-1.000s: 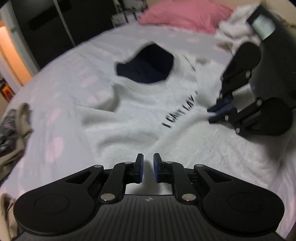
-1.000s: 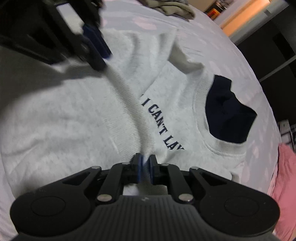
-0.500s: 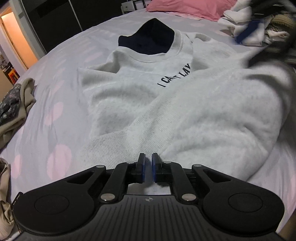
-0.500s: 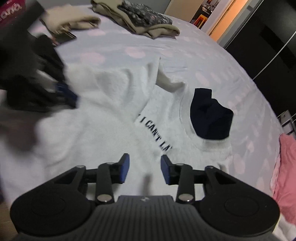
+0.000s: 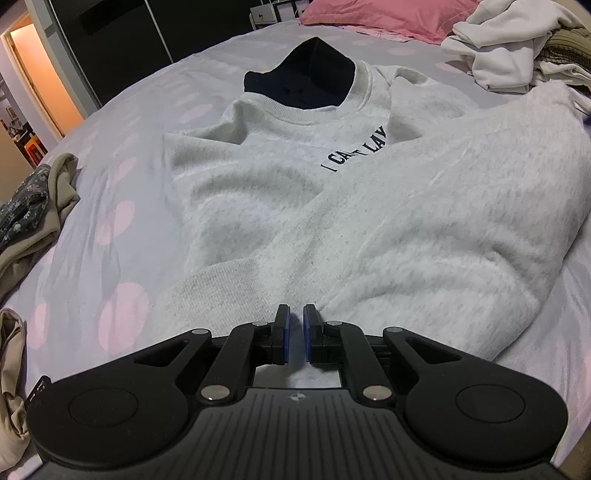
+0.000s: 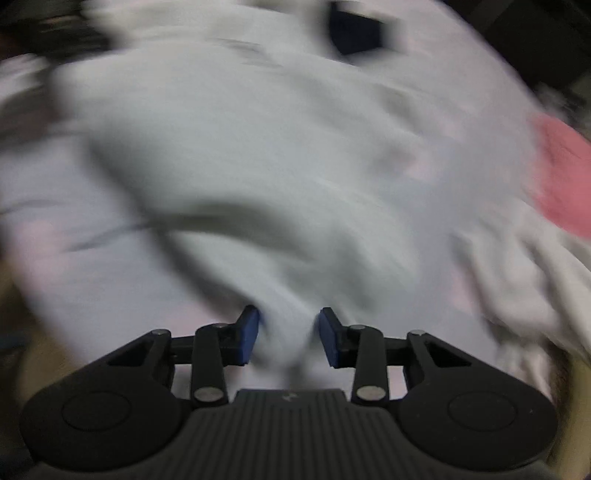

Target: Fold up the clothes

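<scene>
Sweatshirt: pale grey, spread on the bed ahead of both pairs of jaws; one side folded over the printed chest, dark neck opening at the far end.
Left gripper: jaws narrow, with a thin bit of the sweatshirt's near hem between the blue pads; ribbed cuff just left of them.
Right gripper: view badly blurred; jaws part-way apart and just been closing, grey cloth between them, pads not seen pressing it.
Pillow: pink, far beyond the left jaws.
Other clothes: heap far right of the left jaws; more at left.
</scene>
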{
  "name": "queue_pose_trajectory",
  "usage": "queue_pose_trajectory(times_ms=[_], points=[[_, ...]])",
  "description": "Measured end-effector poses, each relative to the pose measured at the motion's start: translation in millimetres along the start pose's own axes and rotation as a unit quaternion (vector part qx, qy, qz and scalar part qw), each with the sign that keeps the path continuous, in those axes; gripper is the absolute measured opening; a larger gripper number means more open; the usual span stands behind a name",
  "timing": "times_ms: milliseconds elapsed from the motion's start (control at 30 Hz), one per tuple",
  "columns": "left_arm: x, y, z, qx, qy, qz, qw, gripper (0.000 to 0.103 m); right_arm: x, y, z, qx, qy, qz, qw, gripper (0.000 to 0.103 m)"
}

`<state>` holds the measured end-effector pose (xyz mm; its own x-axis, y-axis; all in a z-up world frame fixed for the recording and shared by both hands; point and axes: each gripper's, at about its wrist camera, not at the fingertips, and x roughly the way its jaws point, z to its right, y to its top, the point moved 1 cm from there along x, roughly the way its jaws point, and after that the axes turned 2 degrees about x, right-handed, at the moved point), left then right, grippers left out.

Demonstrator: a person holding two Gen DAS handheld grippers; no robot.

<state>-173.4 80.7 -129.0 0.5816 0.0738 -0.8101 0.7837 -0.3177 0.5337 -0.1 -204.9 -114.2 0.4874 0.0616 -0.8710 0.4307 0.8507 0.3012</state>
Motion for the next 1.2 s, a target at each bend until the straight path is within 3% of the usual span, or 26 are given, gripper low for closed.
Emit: queue_pose_trajectory(times_ms=[100,167,200,233,300,400,500,533,600,667,767,833,900,967,1100,1133,1200], points=[[1,1,0,0.000,0.002,-0.003,1.0000,0.007,-12,-10,43,0.098,0.007,0.038,0.994,0.020],[2,1,1,0.000,0.003,-0.003,1.0000,0.007,-22,-17,61,0.172,0.072,0.069,0.980,0.039],[2,1,2,0.001,0.004,-0.004,1.0000,0.007,-25,-20,66,0.200,0.108,0.080,0.970,0.057],[3,1,2,0.001,0.005,-0.004,1.0000,0.007,-25,-23,67,0.221,0.150,0.083,0.960,0.065],[3,2,3,0.003,0.006,-0.005,1.0000,0.007,-15,-24,59,0.235,0.199,0.063,0.949,0.068],[3,1,2,0.004,0.005,-0.005,1.0000,0.007,6,-23,41,0.238,0.195,0.029,0.951,0.068],[3,0,0,0.000,0.002,-0.004,1.0000,0.007,25,-27,34,0.264,0.224,0.017,0.938,0.067],[3,0,0,-0.001,0.000,-0.004,1.0000,0.007,29,-28,32,0.272,0.238,0.015,0.932,0.054],[4,1,-1,-0.001,-0.002,-0.004,1.0000,0.007,29,-23,27,0.256,0.277,0.010,0.926,0.007],[5,0,-3,-0.003,-0.009,-0.002,1.0000,0.007,15,-18,28,0.208,0.266,0.018,0.941,0.005],[4,-1,-7,-0.007,-0.017,0.000,0.9998,0.007,0,-22,56,0.190,0.208,0.031,0.959,0.005],[4,-2,-8,-0.010,-0.019,0.001,0.9998,0.007,-2,-27,67,0.186,0.208,0.039,0.960,0.005],[3,-1,-5,-0.006,-0.014,0.001,0.9999,0.007,5,-26,57,0.182,0.196,0.044,0.963,0.005],[3,-1,-3,-0.003,-0.009,0.001,1.0000,0.007,22,-23,32,0.152,0.161,0.033,0.975,0.007],[-10,0,0,0.009,0.003,0.013,0.9999,0.007,35,-22,-6,0.080,0.137,0.007,0.987,0.022],[-17,-1,-2,0.005,0.003,0.022,0.9997,0.007,33,-23,-2,0.091,0.143,0.009,0.986,0.026],[-31,-4,-6,-0.003,0.001,0.041,0.9992,0.018,30,-24,11,0.122,0.157,0.014,0.980,0.037]])
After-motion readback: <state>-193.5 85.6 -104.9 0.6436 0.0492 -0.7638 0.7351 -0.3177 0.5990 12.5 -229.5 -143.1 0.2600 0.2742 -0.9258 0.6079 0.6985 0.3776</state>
